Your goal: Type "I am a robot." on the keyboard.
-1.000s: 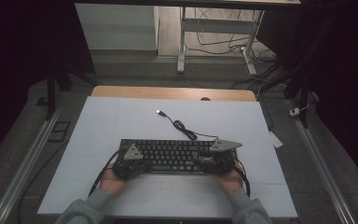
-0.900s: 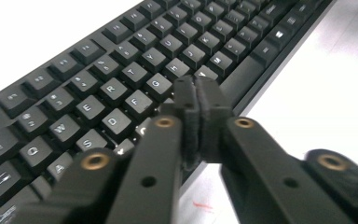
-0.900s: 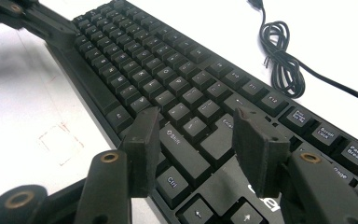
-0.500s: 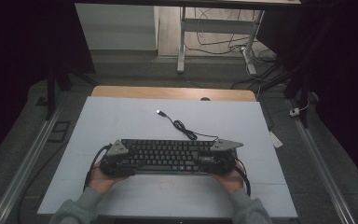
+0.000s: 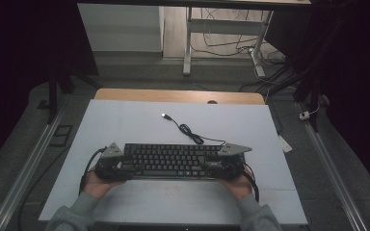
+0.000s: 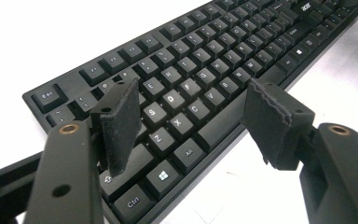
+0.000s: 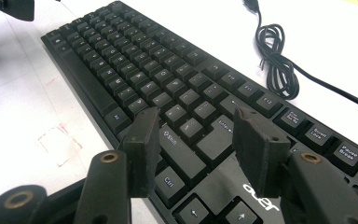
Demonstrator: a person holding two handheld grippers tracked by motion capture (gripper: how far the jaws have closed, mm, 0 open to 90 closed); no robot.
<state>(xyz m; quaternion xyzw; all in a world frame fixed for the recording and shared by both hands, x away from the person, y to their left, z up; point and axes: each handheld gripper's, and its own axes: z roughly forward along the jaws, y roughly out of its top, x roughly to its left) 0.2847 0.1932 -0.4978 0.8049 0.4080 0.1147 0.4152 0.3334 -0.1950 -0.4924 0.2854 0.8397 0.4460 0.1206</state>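
Observation:
A black keyboard (image 5: pixel 171 161) lies flat on the white table top (image 5: pixel 125 120), near its front. Its cable (image 5: pixel 188 130) curls away toward the far side and ends in a loose USB plug (image 5: pixel 164 115). My left gripper (image 5: pixel 121 166) is at the keyboard's left end. In the left gripper view its jaws (image 6: pixel 191 100) have just been opening and stand wide apart above the keys (image 6: pixel 200 60), with nothing pressed between them. My right gripper (image 5: pixel 220 166) is at the keyboard's right end. Its jaws (image 7: pixel 193 121) hang open over the Shift and Enter keys (image 7: pixel 135 70).
A faint red square outline (image 7: pixel 58 142) is drawn on the table in front of the keyboard. The coiled cable (image 7: pixel 275 60) lies just behind the keyboard's right half. A wooden strip (image 5: pixel 173 95) borders the table's far edge, and metal rails (image 5: pixel 24 168) run along both sides.
My left gripper has slid left along the keyboard to its left end, and its jaws have opened. The right gripper and the keyboard have stayed put.

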